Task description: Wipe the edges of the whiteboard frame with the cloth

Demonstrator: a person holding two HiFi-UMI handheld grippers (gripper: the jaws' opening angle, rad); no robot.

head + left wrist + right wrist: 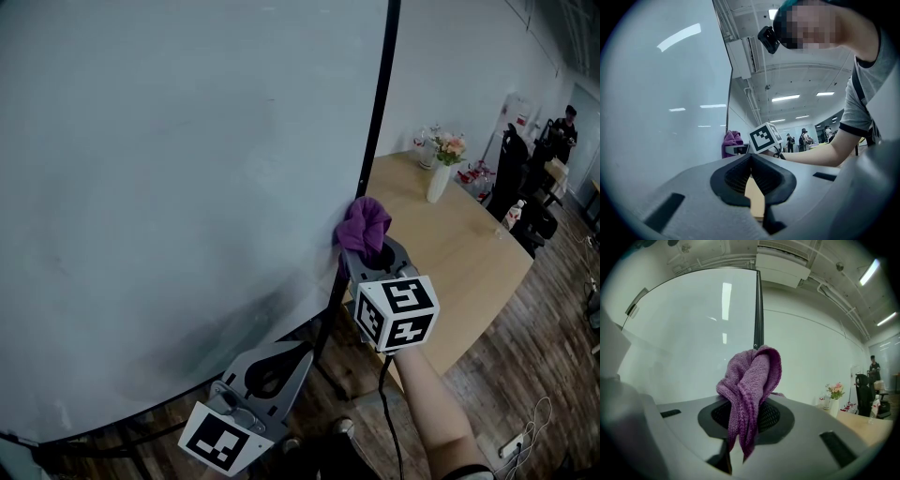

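A large whiteboard (169, 187) fills the left of the head view, with a thin black frame edge (378, 103) running down its right side. My right gripper (367, 251) is shut on a purple knitted cloth (364, 225), which presses against that black edge about halfway down. In the right gripper view the cloth (751, 380) bunches up from the jaws, right below the frame edge (758, 310). My left gripper (279, 354) hangs lower, near the board's bottom, shut with nothing held (751, 172). From the left gripper view the cloth (732, 140) shows beside the board.
A wooden table (459, 253) stands right of the board, carrying a white vase with flowers (441, 169). Black chairs (514, 173) and a person (565, 127) are at the far right. The board's black stand legs (328, 370) rest on a wood floor.
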